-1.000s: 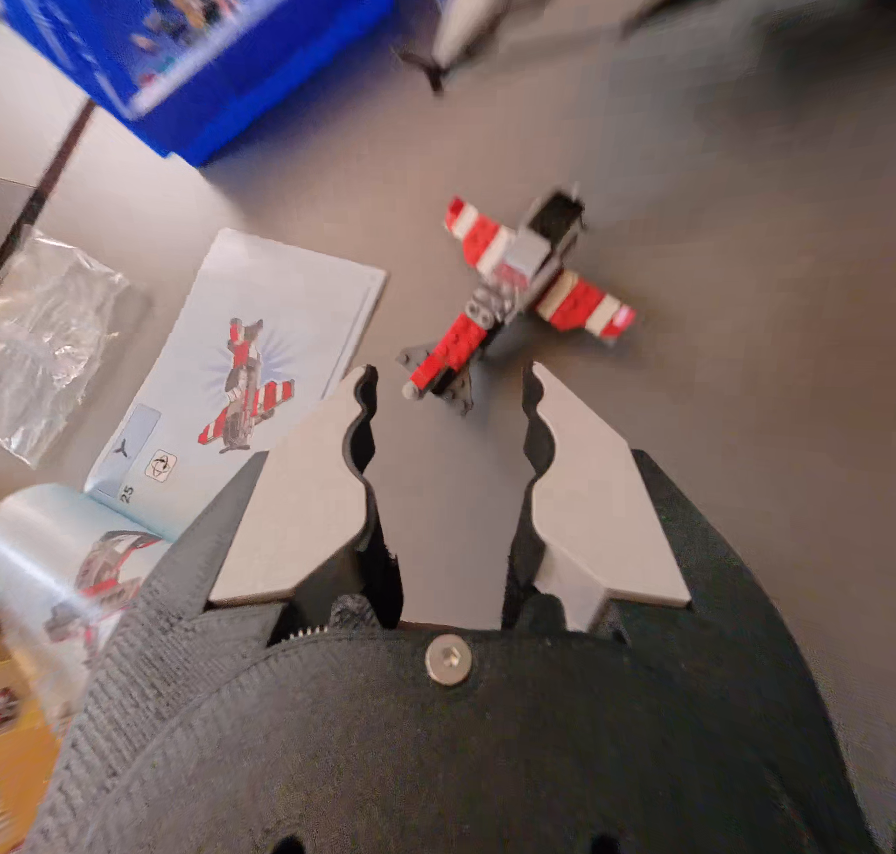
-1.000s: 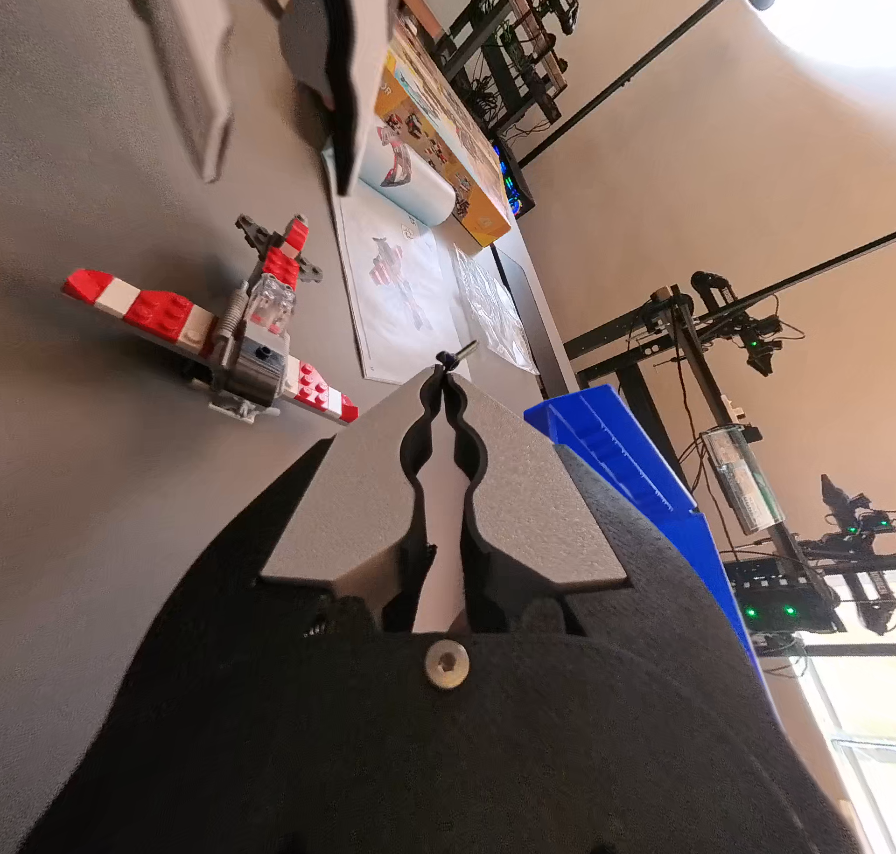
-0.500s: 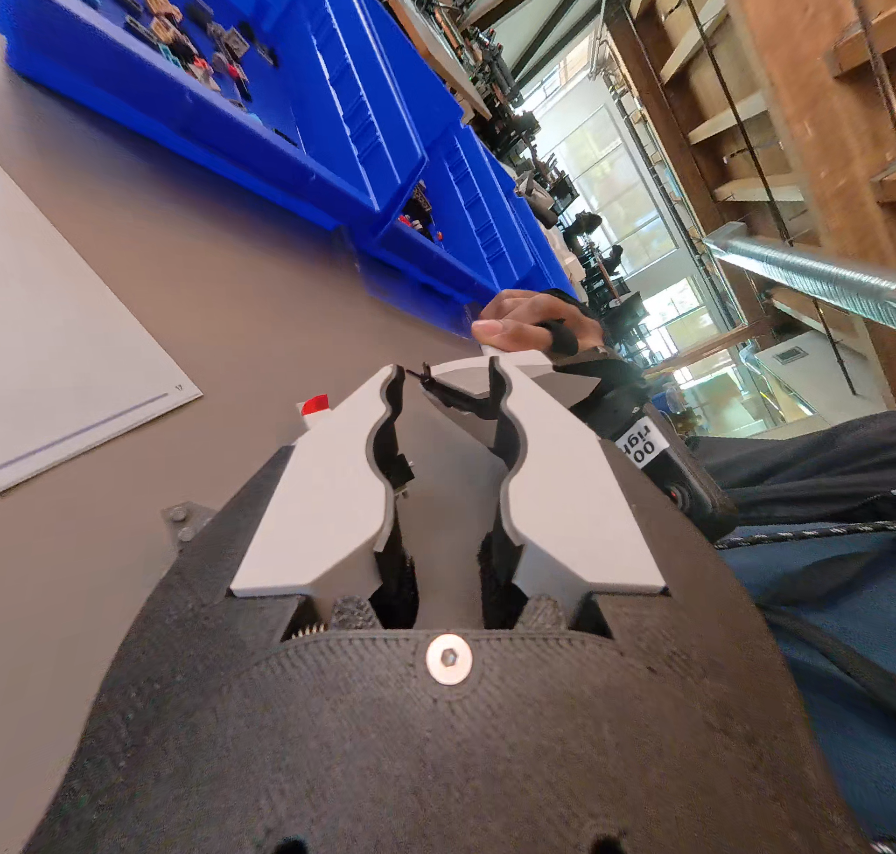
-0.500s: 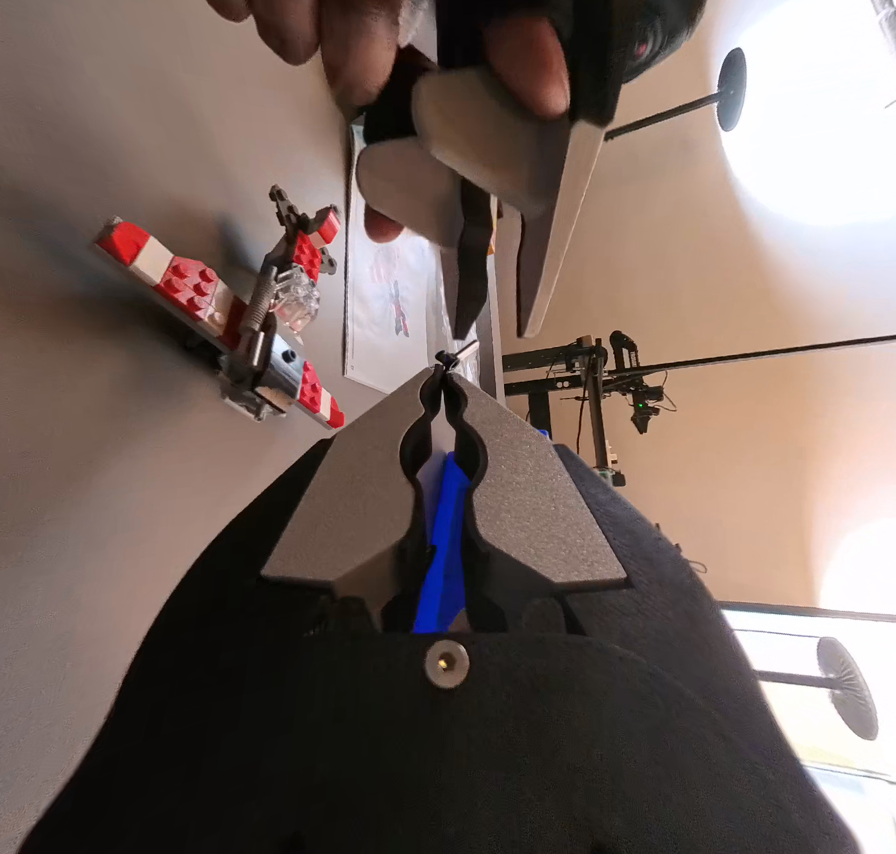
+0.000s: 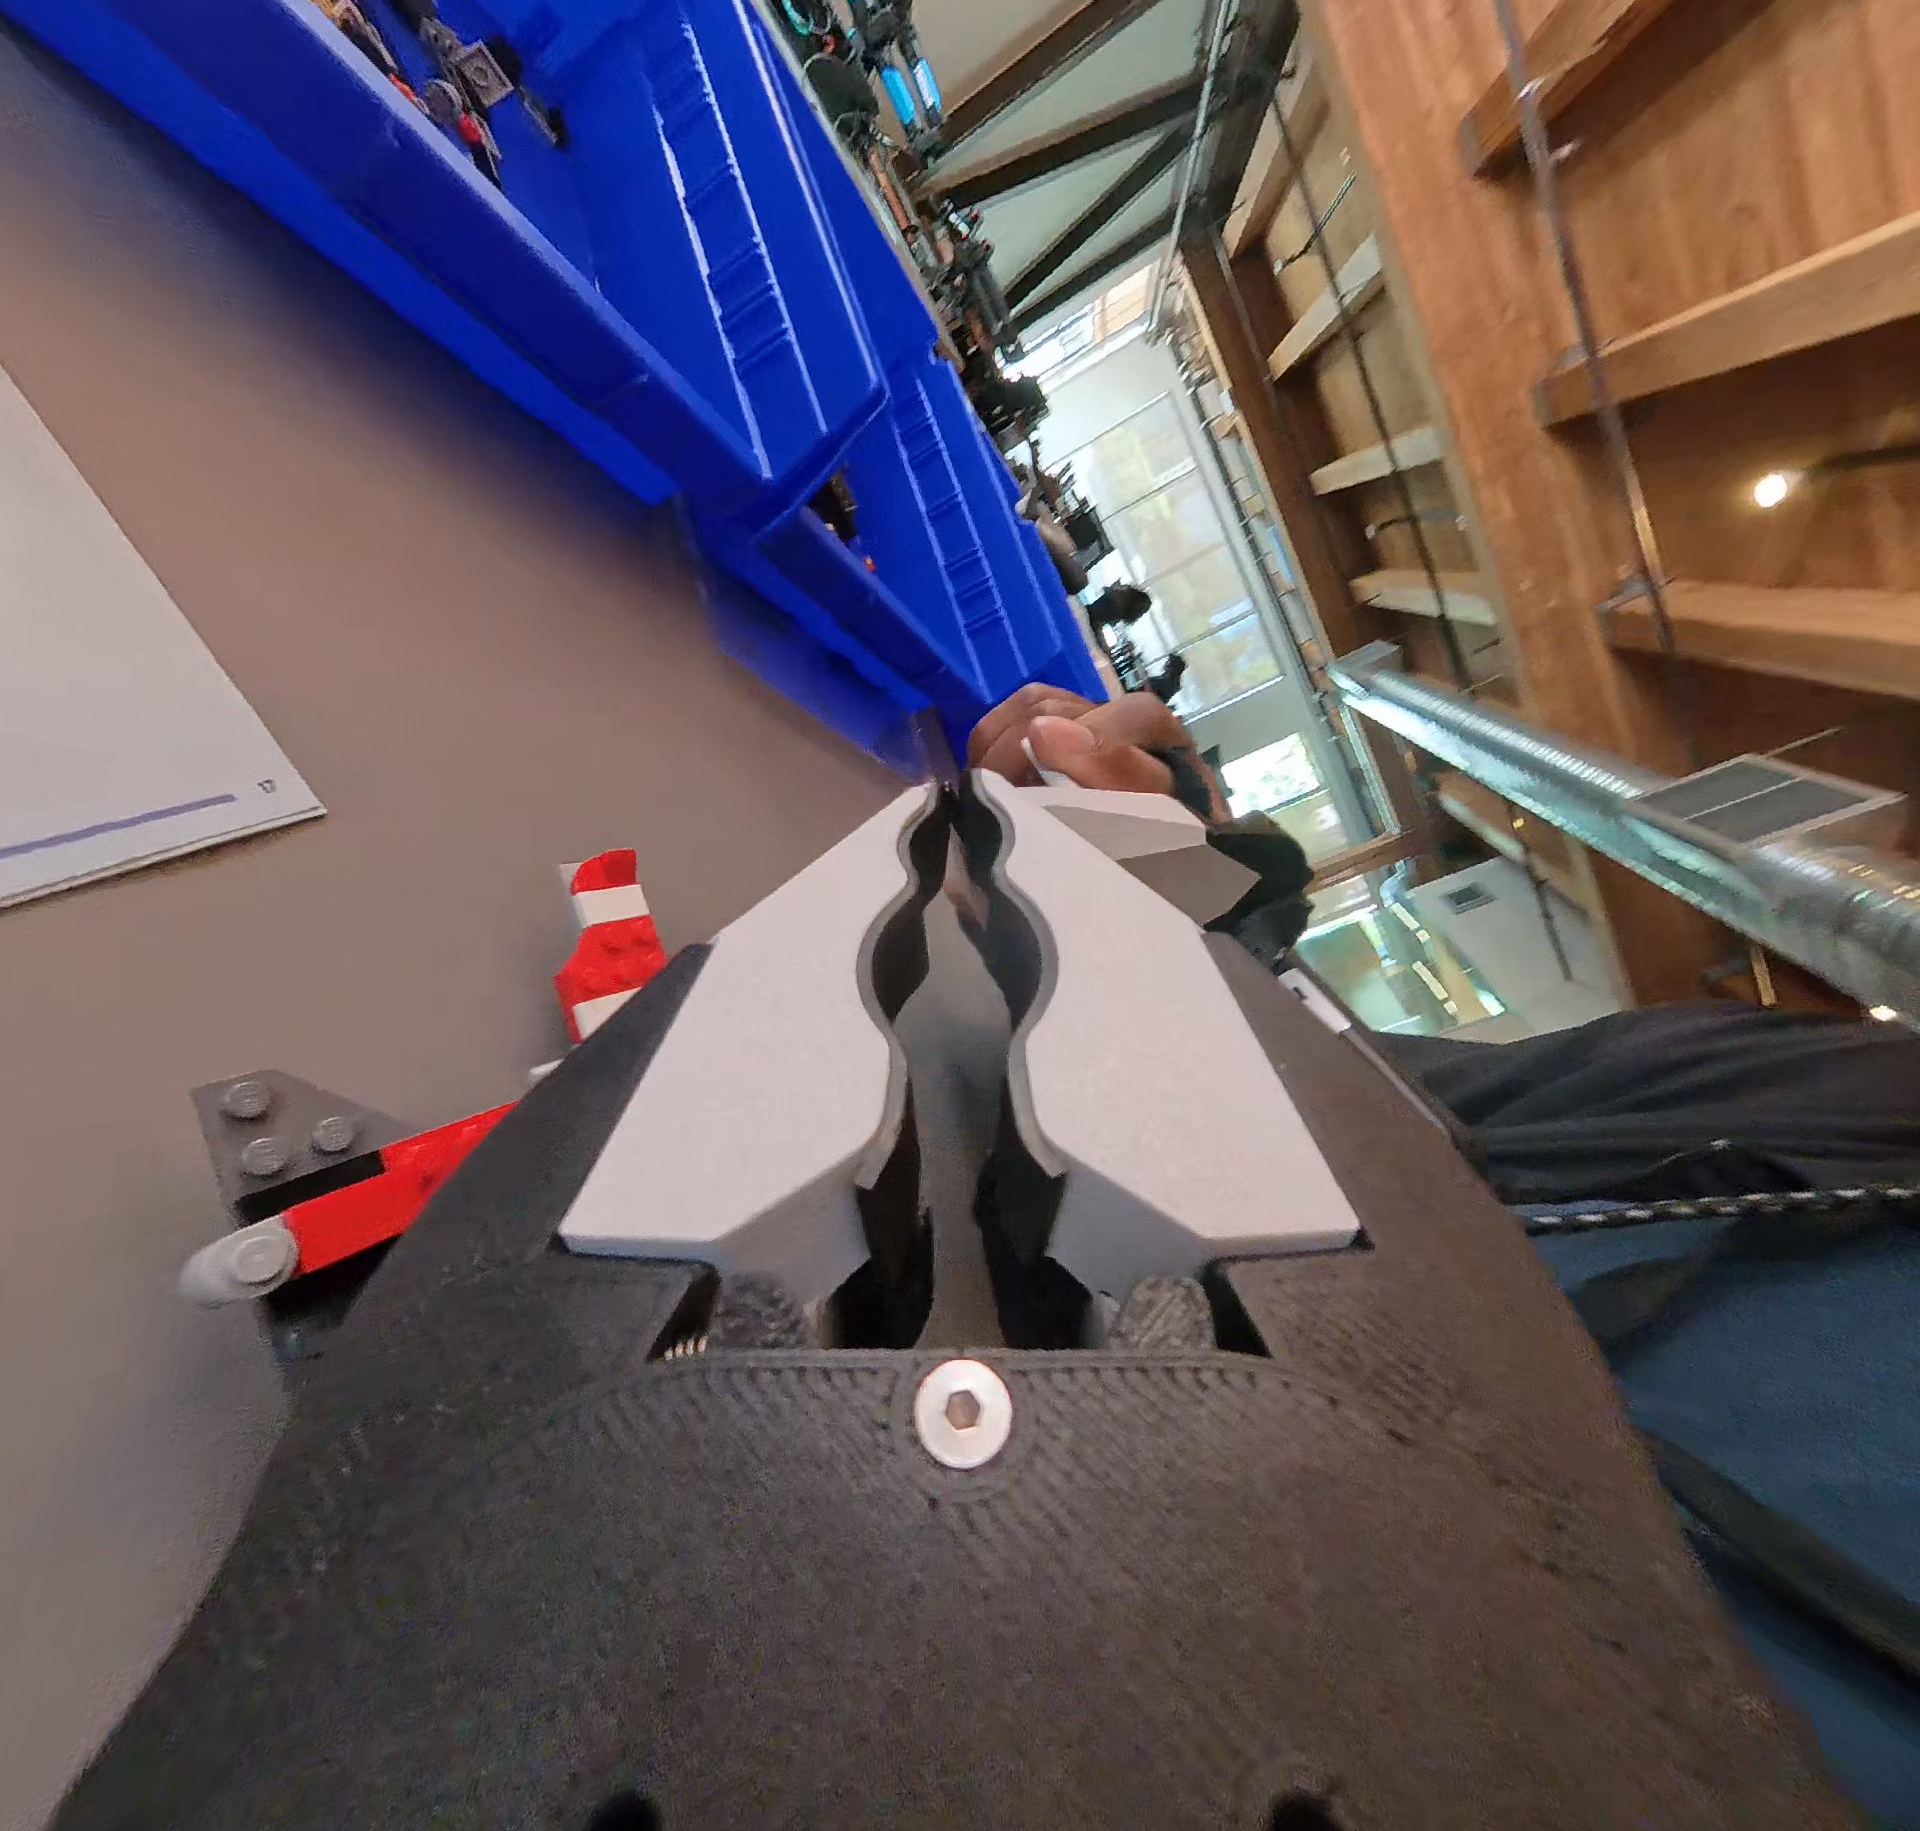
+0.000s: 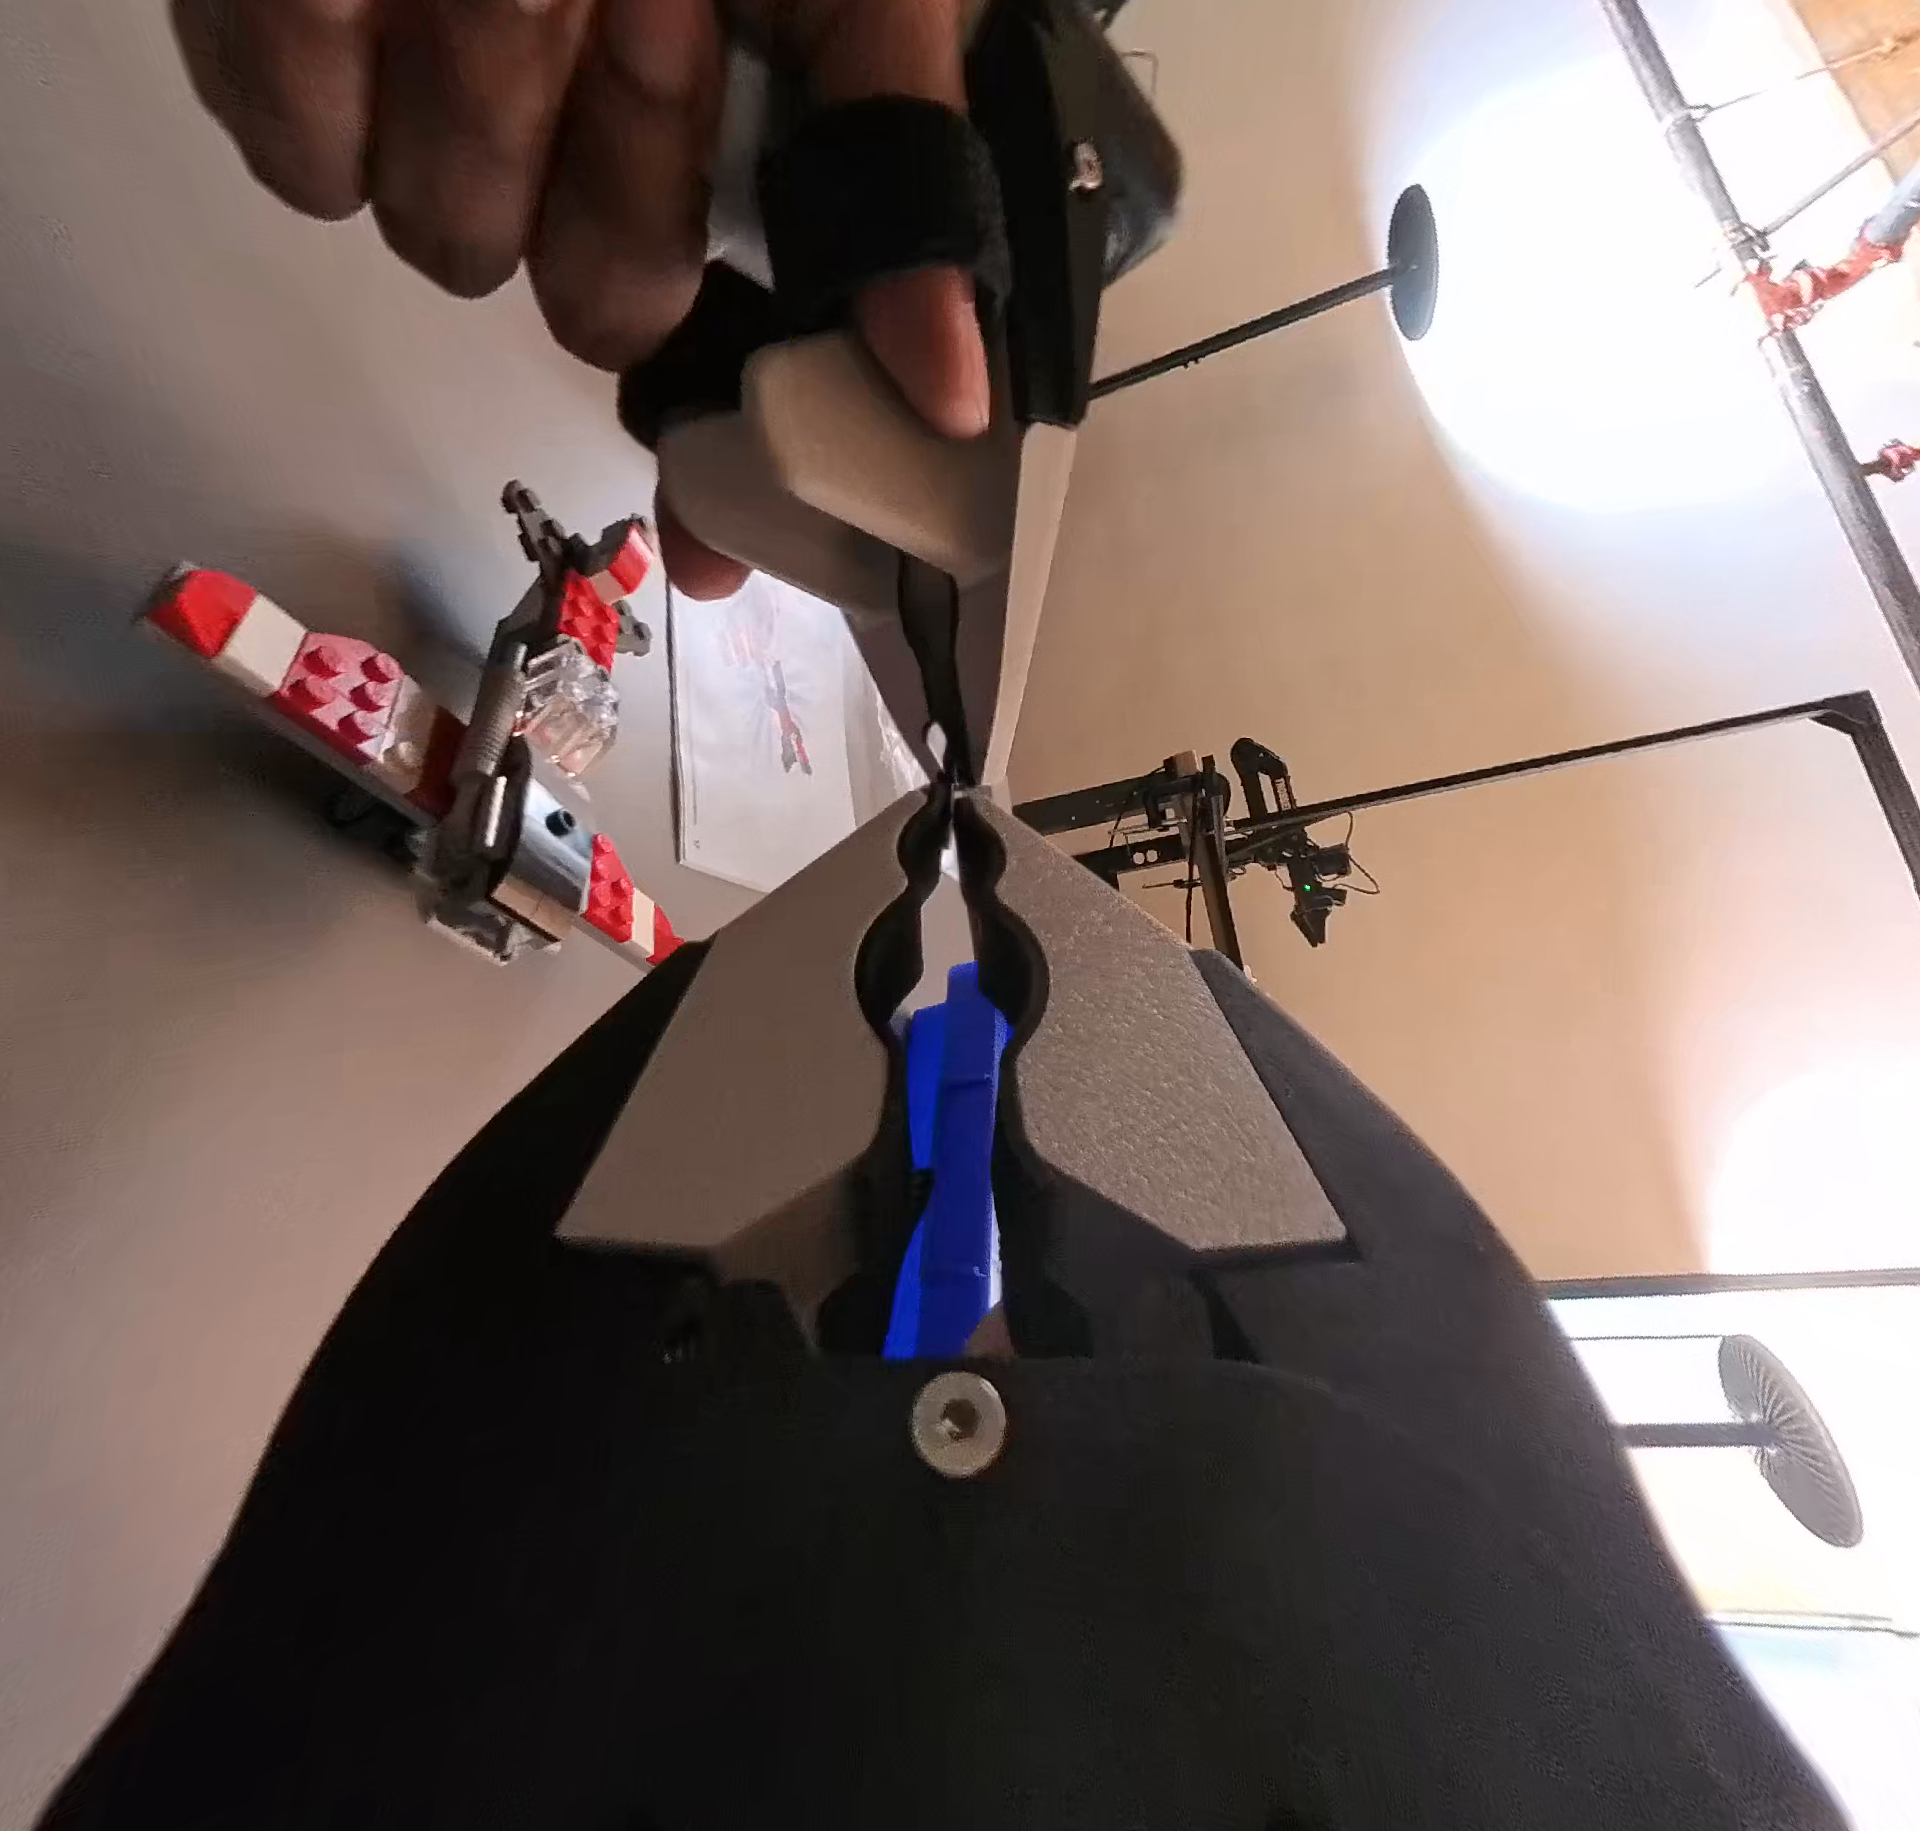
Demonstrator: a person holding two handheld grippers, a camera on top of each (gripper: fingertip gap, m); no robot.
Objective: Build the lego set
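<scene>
1. Both grippers pinch one small dark piece (image 6: 943, 765) tip to tip: right gripper (image 6: 948, 805) from below, left gripper (image 6: 961, 742) from above.
2. Lego plane (image 6: 488, 753) lies on table (image 6: 208, 1054), left of the tips, wings running diagonally.
3. Left gripper seems nearer the plane.

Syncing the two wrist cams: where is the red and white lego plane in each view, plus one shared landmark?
Left wrist view: lego plane at lower left on the table, mostly hidden behind the left gripper; a striped wing and the dark tail show.
Right wrist view: whole plane at centre left on the table, left of the right gripper.
Shared landmark: the instruction sheet, beyond the plane.
</scene>
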